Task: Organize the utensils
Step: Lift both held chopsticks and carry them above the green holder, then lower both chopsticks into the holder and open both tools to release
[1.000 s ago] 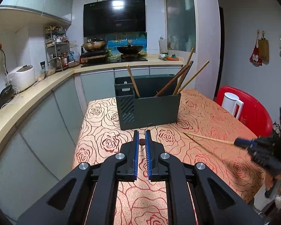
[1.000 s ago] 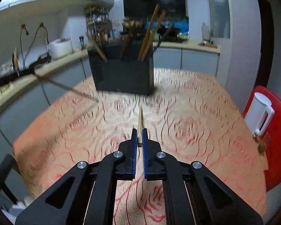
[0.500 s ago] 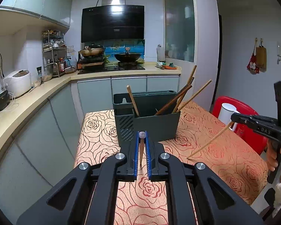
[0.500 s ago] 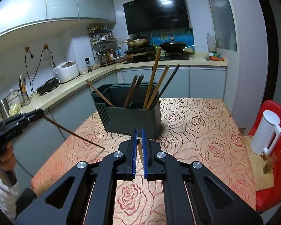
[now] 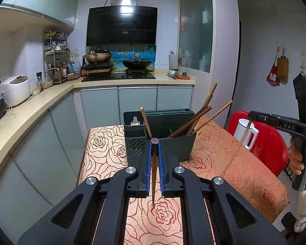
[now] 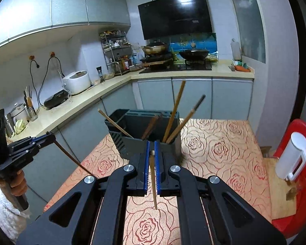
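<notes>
A dark grey utensil holder [image 5: 161,138] stands on the rose-patterned table [image 5: 234,163] with several chopsticks leaning in it; it also shows in the right wrist view [image 6: 136,134]. My left gripper [image 5: 154,149] is shut on a dark brown chopstick [image 5: 153,175] that hangs point down above the table, in front of the holder. My right gripper [image 6: 152,147] is shut on a light wooden chopstick [image 6: 153,183], also point down. The right gripper shows in the left wrist view [image 5: 253,115] with its chopstick [image 5: 237,149]. The left gripper shows in the right wrist view [image 6: 49,137].
A red chair [image 5: 271,143] with a white jug [image 5: 244,132] stands right of the table. A kitchen counter [image 5: 30,110] with a rice cooker [image 5: 15,89] runs along the left, and a stove with pans [image 5: 120,69] at the back.
Both grippers have lifted their chopsticks off the table and tipped them from lying flat to hanging point down. Both have pulled up and back from the holder.
</notes>
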Demonstrator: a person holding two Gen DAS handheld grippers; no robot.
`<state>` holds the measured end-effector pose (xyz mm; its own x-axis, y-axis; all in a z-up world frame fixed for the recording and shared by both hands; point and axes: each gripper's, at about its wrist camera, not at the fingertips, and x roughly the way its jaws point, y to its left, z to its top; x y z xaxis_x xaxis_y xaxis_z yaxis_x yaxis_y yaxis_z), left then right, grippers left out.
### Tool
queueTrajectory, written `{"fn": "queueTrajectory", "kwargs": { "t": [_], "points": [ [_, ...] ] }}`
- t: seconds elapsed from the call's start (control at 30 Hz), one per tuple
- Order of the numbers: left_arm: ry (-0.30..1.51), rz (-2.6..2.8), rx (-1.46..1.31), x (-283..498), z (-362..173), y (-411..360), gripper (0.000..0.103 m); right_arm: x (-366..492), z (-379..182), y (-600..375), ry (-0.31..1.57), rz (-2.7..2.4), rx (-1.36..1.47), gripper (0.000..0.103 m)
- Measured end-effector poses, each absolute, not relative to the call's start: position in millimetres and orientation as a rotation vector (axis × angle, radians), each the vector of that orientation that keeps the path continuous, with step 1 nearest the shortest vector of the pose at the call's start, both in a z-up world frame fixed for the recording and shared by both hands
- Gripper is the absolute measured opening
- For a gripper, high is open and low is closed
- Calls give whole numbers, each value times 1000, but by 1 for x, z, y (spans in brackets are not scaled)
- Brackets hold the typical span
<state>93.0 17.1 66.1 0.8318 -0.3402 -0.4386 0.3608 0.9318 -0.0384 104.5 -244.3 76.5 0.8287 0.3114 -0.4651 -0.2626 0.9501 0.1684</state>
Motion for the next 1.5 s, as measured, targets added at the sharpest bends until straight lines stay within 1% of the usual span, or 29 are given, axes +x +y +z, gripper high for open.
{"fn": "queueTrajectory", "kwargs": {
  "t": [0.23, 0.67, 0.9, 1.07, 1.23, 1.5],
  "points": [
    [464, -369, 49, 101, 80, 19, 6, 109, 107, -237, 481, 339, 93, 6],
    [366, -395, 68, 119, 164, 1, 6, 141, 188, -231, 373, 353, 117, 6],
    [318, -403, 59, 139, 202, -24, 6, 169, 202, -231, 343, 320, 115, 6],
    [296, -385, 45, 165, 217, -41, 6, 192, 204, -237, 323, 299, 135, 6],
    [312, -366, 49, 196, 211, -58, 6, 220, 195, -239, 338, 278, 146, 6],
    [386, -335, 89, 238, 165, -74, 7, 251, 155, -232, 444, 255, 116, 6]
  ]
}}
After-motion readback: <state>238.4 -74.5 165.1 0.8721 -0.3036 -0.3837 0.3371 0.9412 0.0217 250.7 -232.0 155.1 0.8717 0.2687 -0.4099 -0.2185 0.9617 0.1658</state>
